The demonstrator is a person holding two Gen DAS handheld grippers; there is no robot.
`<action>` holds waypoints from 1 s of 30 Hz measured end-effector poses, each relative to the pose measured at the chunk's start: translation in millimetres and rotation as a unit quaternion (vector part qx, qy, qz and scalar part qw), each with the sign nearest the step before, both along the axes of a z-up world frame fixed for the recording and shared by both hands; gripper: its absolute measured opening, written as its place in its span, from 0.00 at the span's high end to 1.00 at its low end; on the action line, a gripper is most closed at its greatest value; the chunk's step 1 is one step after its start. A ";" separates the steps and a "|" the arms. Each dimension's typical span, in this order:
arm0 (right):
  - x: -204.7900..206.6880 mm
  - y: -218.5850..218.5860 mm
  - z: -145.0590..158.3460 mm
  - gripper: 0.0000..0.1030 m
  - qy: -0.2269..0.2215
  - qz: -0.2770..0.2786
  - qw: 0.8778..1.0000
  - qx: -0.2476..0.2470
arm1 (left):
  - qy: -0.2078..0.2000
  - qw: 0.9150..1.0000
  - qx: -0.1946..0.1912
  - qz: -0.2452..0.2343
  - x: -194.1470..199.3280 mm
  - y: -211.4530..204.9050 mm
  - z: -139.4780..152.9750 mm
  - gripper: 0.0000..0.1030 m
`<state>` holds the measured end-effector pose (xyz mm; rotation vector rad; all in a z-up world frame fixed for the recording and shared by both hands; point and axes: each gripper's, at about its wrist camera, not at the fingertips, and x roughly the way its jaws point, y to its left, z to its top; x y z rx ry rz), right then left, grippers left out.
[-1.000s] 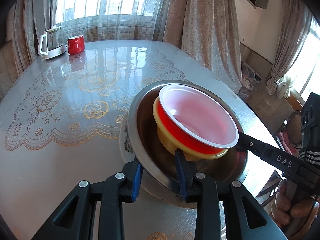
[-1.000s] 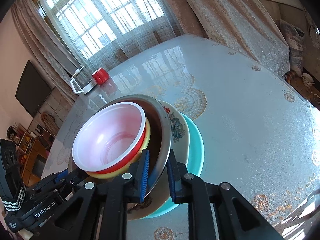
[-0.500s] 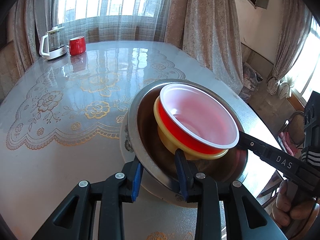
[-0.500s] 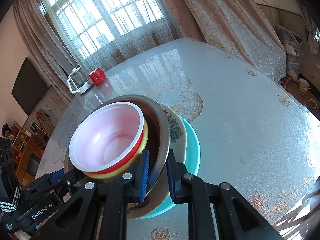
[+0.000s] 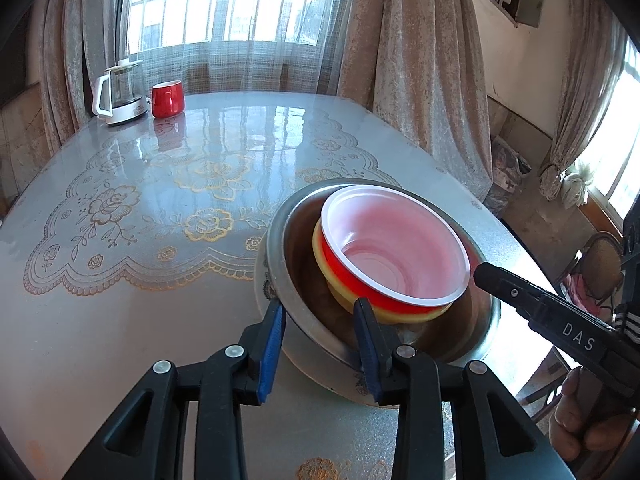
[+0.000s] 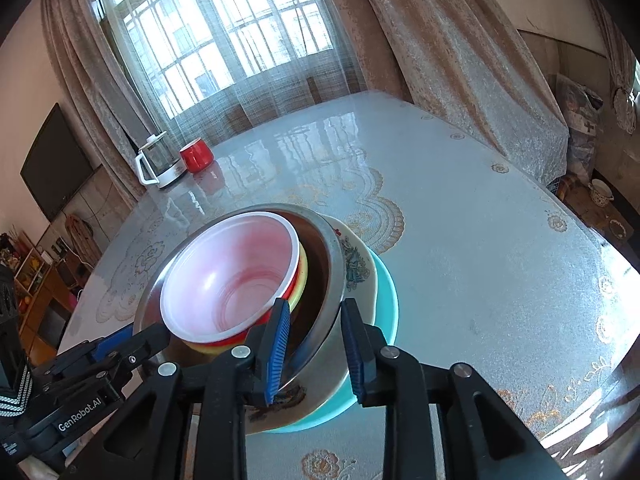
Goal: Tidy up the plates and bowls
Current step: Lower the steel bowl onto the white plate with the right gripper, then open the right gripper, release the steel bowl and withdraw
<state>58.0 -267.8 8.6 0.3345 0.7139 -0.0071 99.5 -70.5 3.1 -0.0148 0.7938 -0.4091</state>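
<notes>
I've got my left gripper (image 5: 320,336) and right gripper (image 6: 314,344) both part open, jaws straddling the steel bowl (image 6: 334,276) rim without pinching. The red bowl (image 5: 394,254) nests inside, on plates. Lettering: "DAS" on one arm, "GenRobot.AI" on the other.

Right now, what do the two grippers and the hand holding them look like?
Both grippers are black plastic with silver screws and ribbed blue pads on the fingers. The left gripper carries white "GenRobot.AI" lettering on its side; the right gripper reads "DAS". Each body shows a black-and-white striped band. A bare hand shows below the right gripper; no sleeve visible.
</notes>
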 end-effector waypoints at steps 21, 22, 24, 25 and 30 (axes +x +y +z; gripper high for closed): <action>-41.6 35.3 16.7 0.62 -0.067 -0.067 0.991 -0.094 | -0.071 0.989 0.040 0.121 -55.8 36.2 8.4 0.49; -42.6 36.5 15.9 0.62 -0.067 -0.067 0.991 -0.098 | -0.074 0.989 0.042 0.122 -58.5 36.7 7.4 0.49; -43.2 38.3 13.9 0.62 -0.062 -0.065 0.991 -0.098 | -0.077 0.988 0.044 0.125 -62.4 37.5 6.0 0.47; -42.9 39.8 12.7 0.62 -0.059 -0.064 0.991 -0.099 | -0.079 0.988 0.043 0.128 -64.9 38.5 5.4 0.46; -45.8 48.2 13.2 0.62 -0.063 -0.057 0.990 -0.115 | -0.086 0.986 0.048 0.134 -70.0 39.6 5.9 0.46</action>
